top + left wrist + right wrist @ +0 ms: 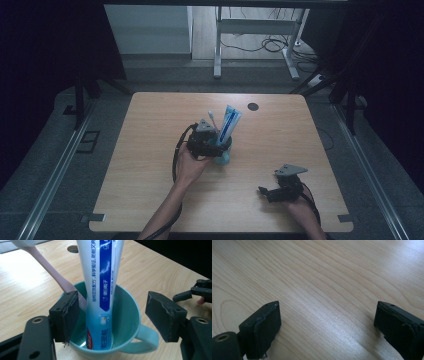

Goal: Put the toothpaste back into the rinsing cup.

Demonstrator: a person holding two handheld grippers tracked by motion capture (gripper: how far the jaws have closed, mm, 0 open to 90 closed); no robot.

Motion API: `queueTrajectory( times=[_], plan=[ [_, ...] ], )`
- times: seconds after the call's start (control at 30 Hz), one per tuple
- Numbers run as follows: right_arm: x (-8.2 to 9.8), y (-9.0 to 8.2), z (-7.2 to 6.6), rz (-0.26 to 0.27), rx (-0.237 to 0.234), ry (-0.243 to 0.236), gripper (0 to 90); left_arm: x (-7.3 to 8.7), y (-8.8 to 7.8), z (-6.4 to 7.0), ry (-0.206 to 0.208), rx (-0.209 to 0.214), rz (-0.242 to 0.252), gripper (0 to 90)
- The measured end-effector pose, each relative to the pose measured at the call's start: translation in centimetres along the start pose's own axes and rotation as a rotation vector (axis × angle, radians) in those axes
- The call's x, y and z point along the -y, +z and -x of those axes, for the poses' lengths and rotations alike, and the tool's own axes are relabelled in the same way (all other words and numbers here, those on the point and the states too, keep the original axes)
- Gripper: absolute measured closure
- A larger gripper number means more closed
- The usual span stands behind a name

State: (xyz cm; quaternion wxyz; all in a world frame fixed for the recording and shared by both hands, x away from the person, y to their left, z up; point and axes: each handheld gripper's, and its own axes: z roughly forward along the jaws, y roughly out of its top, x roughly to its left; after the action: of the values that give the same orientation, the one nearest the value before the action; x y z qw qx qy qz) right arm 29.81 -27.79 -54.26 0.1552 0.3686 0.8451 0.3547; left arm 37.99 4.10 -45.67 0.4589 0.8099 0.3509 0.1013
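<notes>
The toothpaste tube (pixel 100 290) stands upright beside the pink toothbrush (pixel 53 272) in the teal mug (pixel 132 322) mid-counter (pixel 150 150), so the left gripper (pixel 112 317) straddles it unclamped, while the right gripper (pixel 327 327) rests open, empty.

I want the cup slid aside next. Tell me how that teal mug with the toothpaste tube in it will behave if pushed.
The teal mug probably slides easily, since the wooden table looks smooth. It may be top-heavy: the toothpaste tube and pink toothbrush rise well above its rim, so a high push could tip it. The loosely leaning contents will likely shift.
</notes>
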Motion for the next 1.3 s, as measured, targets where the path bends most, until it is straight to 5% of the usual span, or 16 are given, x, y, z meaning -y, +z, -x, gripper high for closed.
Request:
queueTrajectory(
  times=[0.53,1.3],
  plan=[
    [0.0,0.0,0.0,0.0,0.001,0.0,6.9,0.7,-1.3,0.9,0.045,-0.04,-0.029,16.1],
    [0.0,0.0,0.0,0.0,0.0,0.004,7.2,3.2,-3.9,0.6,0.016,-0.034,-0.033,14.3]
  ],
)
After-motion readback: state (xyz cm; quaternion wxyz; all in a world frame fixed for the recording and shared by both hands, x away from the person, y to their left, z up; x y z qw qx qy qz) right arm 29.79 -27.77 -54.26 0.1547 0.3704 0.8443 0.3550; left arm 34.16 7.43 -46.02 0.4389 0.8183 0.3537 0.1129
